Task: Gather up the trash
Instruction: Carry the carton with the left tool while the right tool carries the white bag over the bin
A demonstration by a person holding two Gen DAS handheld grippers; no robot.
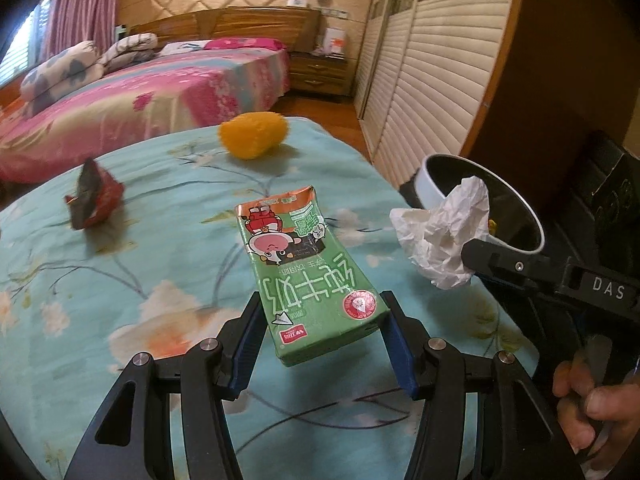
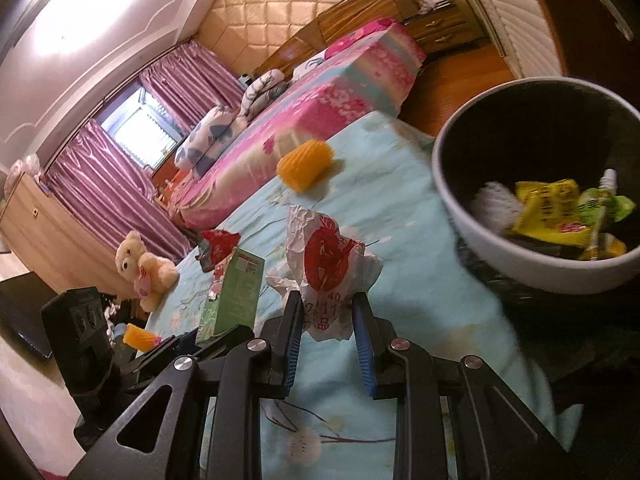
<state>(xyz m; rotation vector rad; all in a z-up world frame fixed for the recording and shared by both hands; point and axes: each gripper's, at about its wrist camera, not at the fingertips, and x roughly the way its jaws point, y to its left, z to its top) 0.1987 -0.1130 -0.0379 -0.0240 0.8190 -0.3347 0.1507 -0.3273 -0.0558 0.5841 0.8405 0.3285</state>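
- My left hand-held gripper [image 1: 322,320] is clamped on the green carton [image 1: 310,268], its pads pressing the carton's near end from both sides; the carton sticks out forward, raised off the teal quilt [image 1: 120,320].
- My right hand-held gripper [image 2: 326,312] is closed on the crumpled paper [image 2: 328,264], with the wad bulging out above the pads.
- The bin [image 2: 452,200] sits at about two o'clock from the right gripper, just off the quilt's edge, already holding yellow and green wrappers.
- In the left view the paper [image 1: 444,228] hangs at the bin's near rim [image 1: 432,176]; I think it is not fully over the mouth yet, though the fisheye bend makes that hard to judge.
- To do this well I would carry the paper on toward two o'clock until it is over the dark inside, then let go, so that it cannot catch on the rim.
- The carton should follow only once the right gripper is clear of the mouth, to keep the two from bumping.
- Still on the quilt: a red wrapper [image 1: 94,196] at ten o'clock and an orange ball [image 1: 250,134] at twelve.
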